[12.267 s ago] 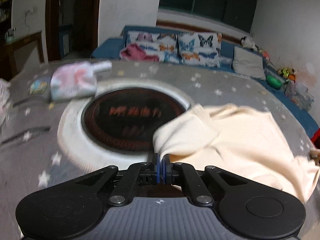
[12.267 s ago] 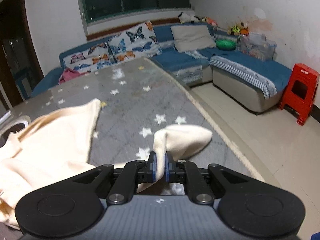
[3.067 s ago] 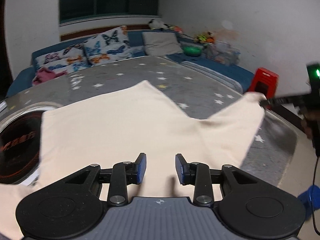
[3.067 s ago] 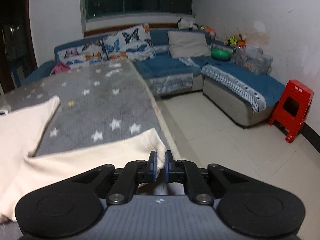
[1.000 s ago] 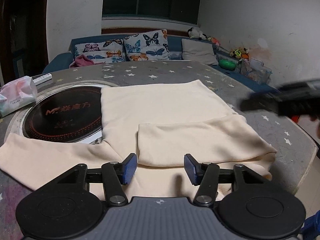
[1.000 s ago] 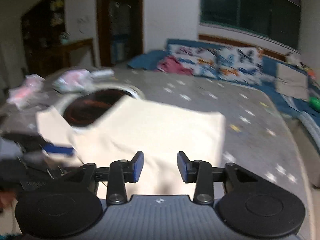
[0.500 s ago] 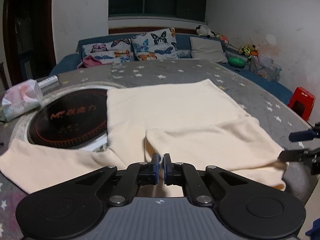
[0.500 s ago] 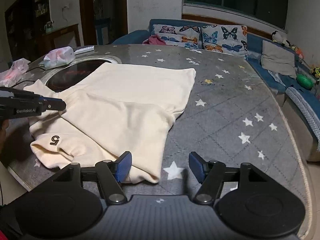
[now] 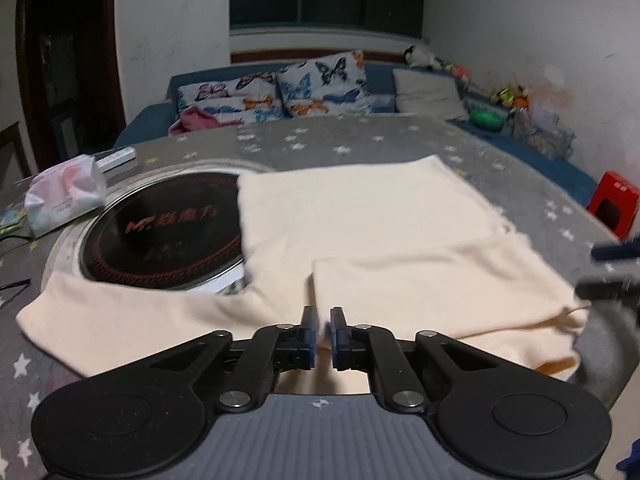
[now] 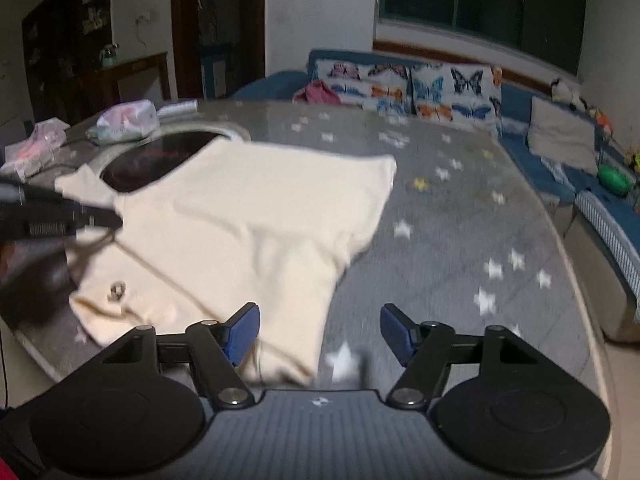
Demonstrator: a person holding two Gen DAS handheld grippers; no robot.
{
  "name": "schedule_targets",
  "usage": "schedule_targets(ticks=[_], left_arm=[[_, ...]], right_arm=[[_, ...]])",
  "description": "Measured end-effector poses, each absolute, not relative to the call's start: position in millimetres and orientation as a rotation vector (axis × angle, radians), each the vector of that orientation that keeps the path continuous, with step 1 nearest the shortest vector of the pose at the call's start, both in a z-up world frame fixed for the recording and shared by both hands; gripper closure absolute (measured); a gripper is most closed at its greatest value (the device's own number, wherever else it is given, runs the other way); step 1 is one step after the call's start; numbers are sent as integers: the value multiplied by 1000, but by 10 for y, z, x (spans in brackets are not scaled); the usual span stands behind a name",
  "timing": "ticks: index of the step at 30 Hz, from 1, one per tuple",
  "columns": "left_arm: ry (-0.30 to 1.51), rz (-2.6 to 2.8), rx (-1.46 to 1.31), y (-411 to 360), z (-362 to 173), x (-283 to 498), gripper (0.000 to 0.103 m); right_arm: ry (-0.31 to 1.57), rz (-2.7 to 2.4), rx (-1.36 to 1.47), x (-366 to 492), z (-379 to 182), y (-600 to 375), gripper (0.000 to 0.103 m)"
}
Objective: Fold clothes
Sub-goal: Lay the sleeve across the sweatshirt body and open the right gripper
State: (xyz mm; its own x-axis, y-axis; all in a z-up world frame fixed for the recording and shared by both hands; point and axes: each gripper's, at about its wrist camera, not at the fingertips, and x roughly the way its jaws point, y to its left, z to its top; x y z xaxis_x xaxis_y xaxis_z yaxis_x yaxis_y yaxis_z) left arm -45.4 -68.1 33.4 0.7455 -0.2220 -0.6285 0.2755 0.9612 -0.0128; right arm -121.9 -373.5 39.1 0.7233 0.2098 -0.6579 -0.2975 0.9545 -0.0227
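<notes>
1. Looking along my left tongs (image 9: pixel 324 332), I see the cream top (image 9: pixel 360 220) spread flat on the grey starred tabletop (image 9: pixel 360 140), its near edge right under the tips.
2. The left tongs are almost closed and just easing apart. Cream cloth shows in the narrow gap, but I cannot tell whether the pads press on it.
3. One sleeve (image 9: pixel 440 280) lies folded across the body of the top, running from my left tongs towards the right edge of the tabletop. The other sleeve (image 9: pixel 120 312) lies stretched out to the left, beside the round black hob (image 9: pixel 160 228).
4. My right tongs (image 10: pixel 320 328) stand wide apart and are drawing in. They grip nothing.
5. From the right wrist view, the near corner of the top reaches in between the right tongs. It lies on the left finger's side, with bare tabletop on the other side.
</notes>
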Motion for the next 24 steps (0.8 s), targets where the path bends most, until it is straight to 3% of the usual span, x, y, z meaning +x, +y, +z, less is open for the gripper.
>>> schedule_targets(ticks=[7,15,17,19,21,24], left_arm=[[656,-321,71,-735,343,-470,93],[698,-348,41,-689,198,-434,92],[692,-335,19,-617,243,-450,85],[679,-298,8,-526,283,-467,67],[670,-246,0,-410,307,-471,61],[684,-163,-32,-183,323,-453,61]], right_arm=[[689,334,-116,-859,404,-3558,62],[752,339,-102,-585,141,-3469,67],[745,340,-117,-610,169,-3442,67],[731,348,-125,-636,221,-3408,67],[722,360,-139,-654,242,-3369,66],[740,359,-158,-621,194,-3319,62]])
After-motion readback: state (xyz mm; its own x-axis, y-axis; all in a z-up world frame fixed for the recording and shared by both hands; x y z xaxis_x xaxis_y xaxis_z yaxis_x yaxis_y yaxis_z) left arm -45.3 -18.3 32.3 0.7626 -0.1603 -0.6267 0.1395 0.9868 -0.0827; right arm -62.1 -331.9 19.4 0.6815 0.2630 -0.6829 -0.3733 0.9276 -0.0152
